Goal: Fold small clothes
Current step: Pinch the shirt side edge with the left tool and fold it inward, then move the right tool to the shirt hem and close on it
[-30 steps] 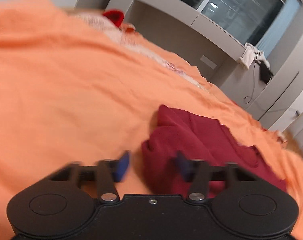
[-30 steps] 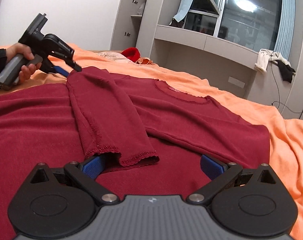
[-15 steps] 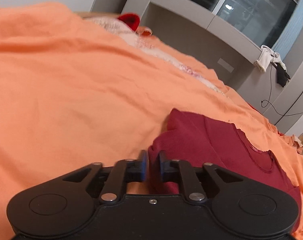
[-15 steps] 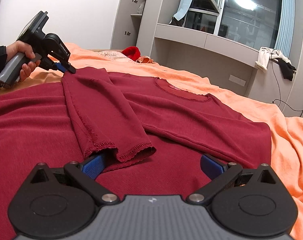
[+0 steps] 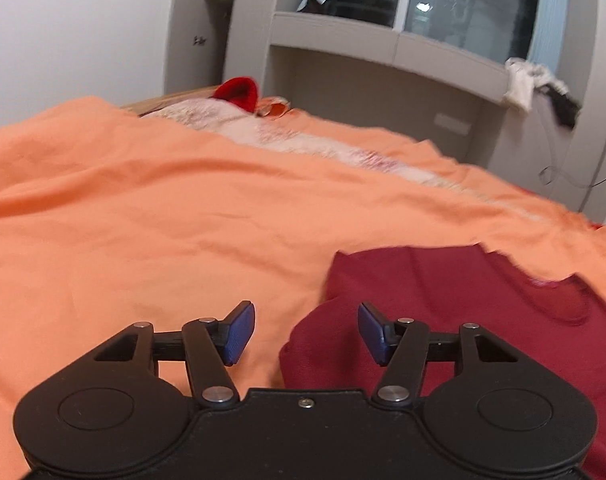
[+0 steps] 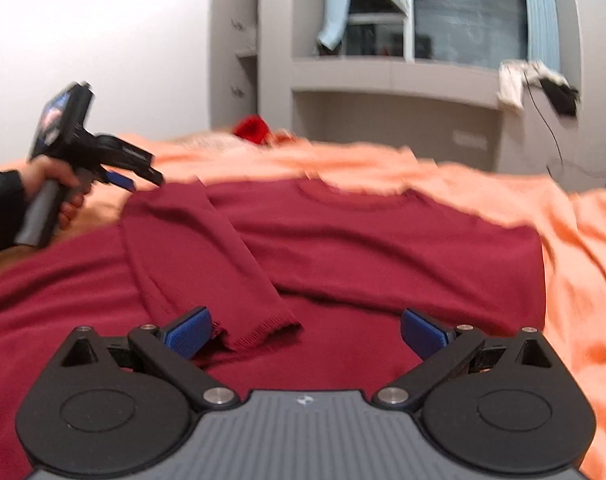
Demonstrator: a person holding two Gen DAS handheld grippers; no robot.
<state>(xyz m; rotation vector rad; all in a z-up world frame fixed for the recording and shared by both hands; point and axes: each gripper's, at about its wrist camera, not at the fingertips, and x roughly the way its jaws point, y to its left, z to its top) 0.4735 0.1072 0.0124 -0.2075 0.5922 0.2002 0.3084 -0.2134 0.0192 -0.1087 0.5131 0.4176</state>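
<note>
The left gripper (image 5: 307, 332), pinching the sweater (image 6: 383, 240) shoulder a moment ago, is opening and clear of it, so sleeve (image 6: 199, 256) 1 probably lies folded; the right gripper (image 6: 305, 330) stands spread, empty.

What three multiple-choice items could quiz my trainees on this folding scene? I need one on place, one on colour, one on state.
1. Where does the sleeve lie?
A. Folded across the sweater
B. Hanging off the bed
C. On the shelf

2. What colour is the bedspread?
A. Grey
B. Orange
C. Green

3. How does the left gripper stand?
A. Clamped on a sock
B. Opening, pinching nothing
C. Shut on the hat

Answers:
1. A: the sleeve runs diagonally over the sweater's body.
2. B: orange cloth surrounds the sweater.
3. B: its blue fingers stand apart, with the sweater's edge lying below them, ungripped.
</note>
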